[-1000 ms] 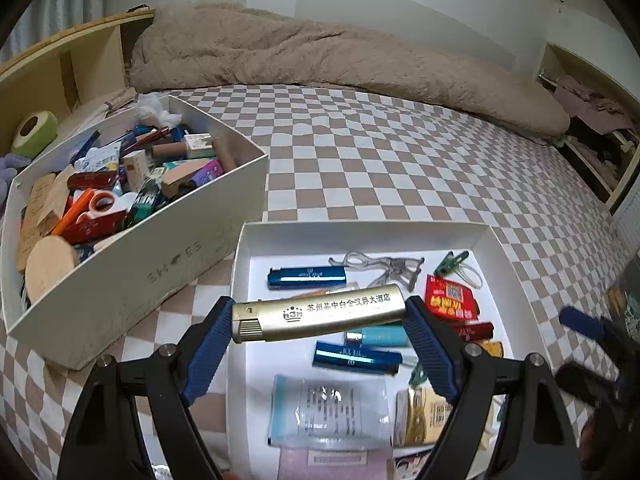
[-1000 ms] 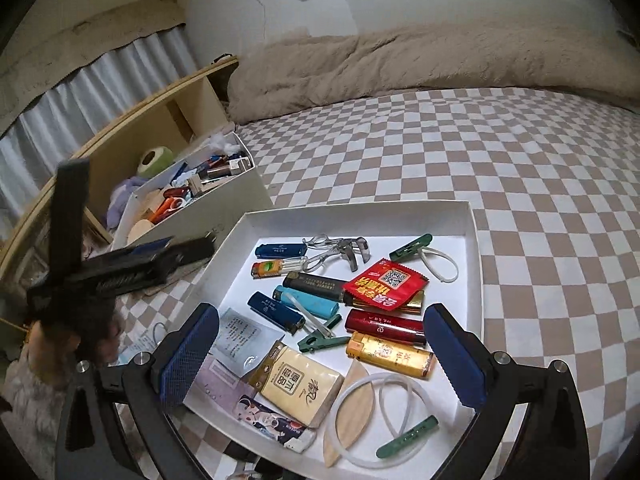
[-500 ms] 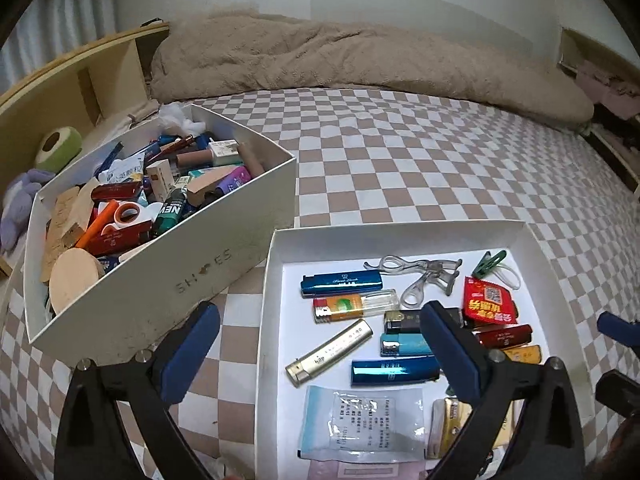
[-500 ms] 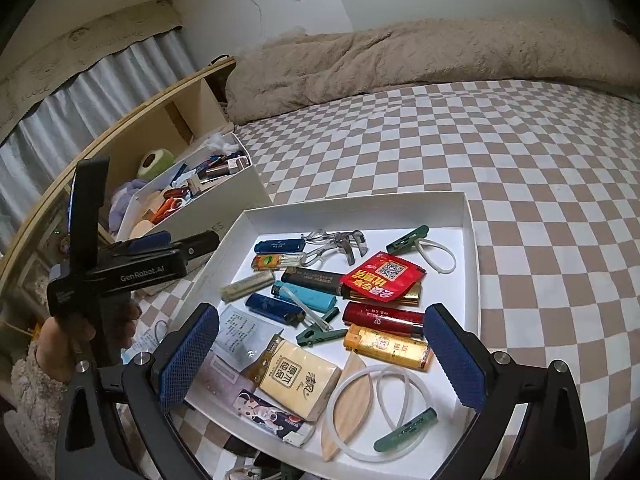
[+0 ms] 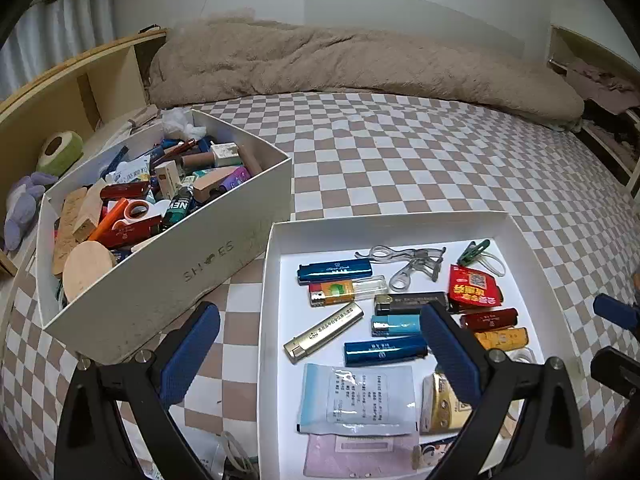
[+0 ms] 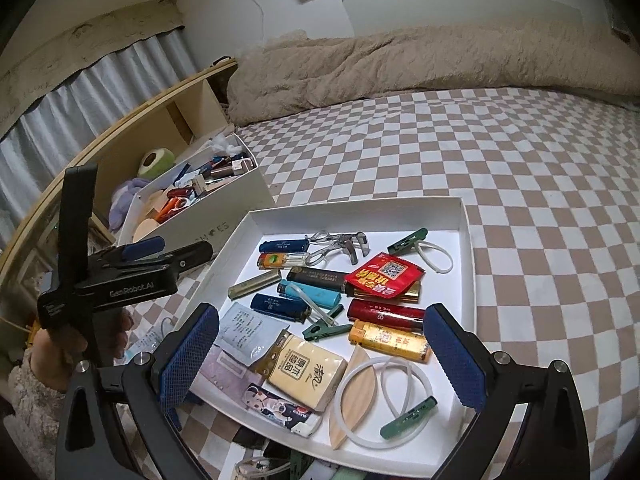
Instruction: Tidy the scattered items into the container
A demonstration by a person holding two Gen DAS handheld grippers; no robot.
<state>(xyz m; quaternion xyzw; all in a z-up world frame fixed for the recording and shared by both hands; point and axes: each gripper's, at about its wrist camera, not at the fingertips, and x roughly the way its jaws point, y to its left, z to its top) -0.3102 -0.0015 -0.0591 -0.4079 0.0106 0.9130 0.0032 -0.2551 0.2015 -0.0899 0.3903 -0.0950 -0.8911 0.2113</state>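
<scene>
We see the left hand-held gripper [image 5: 320, 344] spread wide with nothing between its blue pads, hanging over the near left corner of the white tray [image 5: 400, 222]. The gold lighter [image 5: 323, 332] lies flat inside that tray, tilted, close to the tray's left wall, just below the orange lighter [image 5: 346, 293] and left of the light-blue lighter [image 5: 394, 325]. A dark-blue lighter [image 5: 385, 351] lies just beside the gold one's lower end, and another blue lighter [image 5: 334, 271] sits nearer the tray's far wall. We spot an eyelash curler [image 5: 408, 266] by the far wall, a red packet [image 5: 474, 286] toward the tray's right side, and a clear sachet [image 5: 358, 398] toward the near edge.

Left of the tray, touching its far left corner, stands the shoebox [image 5: 160, 276], packed with small items. Both rest on the checkered bed [image 5: 400, 160], with a tan blanket [image 5: 360, 64] bunched along the far side.

From the right wrist view, the right hand-held gripper [image 6: 320, 360] is also released, pads wide apart, hovering above the tray's near edge, over a tissue pack [image 6: 306, 370] and a white ring [image 6: 384, 396]. There the left hand-held gripper [image 6: 160, 258] shows at the tray's left side, above the bed between tray and shoebox.
</scene>
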